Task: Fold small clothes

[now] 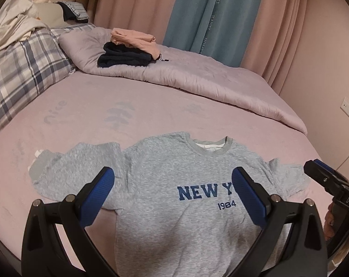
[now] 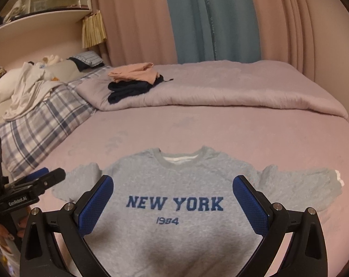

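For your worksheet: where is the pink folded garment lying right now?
In both wrist views the pink folded garment lies at the far left of the bed, on top of the dark folded clothes on the lilac quilt, before the curtains.

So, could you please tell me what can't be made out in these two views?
- Sweatshirt hem: cut off by the bottom edge in both views.
- "NEW YORK" print: in the left wrist view, its end sits behind the left gripper's right finger.
- Curtain lettering: too small to read reliably.
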Demonstrator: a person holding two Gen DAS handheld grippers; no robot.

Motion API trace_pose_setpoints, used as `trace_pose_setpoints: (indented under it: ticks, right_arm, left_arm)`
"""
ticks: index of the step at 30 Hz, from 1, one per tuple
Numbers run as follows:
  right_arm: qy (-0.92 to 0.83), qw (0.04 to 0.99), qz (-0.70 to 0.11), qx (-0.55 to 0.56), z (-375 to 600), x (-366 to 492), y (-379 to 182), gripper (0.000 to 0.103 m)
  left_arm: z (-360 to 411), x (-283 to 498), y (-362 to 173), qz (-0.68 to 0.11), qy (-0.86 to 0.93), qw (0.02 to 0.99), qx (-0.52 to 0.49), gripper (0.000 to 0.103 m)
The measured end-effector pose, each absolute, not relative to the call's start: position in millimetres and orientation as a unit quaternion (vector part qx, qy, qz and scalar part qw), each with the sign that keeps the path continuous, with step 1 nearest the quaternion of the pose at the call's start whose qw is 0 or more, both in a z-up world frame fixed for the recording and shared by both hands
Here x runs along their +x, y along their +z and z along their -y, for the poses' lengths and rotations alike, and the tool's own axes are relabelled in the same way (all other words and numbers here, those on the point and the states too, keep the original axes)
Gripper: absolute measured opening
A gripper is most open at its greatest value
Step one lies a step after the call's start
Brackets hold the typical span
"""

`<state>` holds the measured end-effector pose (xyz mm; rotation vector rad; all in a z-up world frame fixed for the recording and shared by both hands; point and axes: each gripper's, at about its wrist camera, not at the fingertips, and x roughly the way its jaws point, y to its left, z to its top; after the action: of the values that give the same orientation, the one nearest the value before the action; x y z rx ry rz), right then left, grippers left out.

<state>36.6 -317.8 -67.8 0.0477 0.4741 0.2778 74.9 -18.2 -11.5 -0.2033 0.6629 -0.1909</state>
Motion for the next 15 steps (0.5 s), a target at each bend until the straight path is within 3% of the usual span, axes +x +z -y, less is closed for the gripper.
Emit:
trace_pose_setpoints:
  ticks: [15]
  right_arm:
    - [0.140,0.958,-0.248,0.032,319.7,45.7,-77.3,0.103]
  left_arm:
    - [27.8,80.4,-19.5,-0.343,-0.121,0.926,-0.102,0.101]
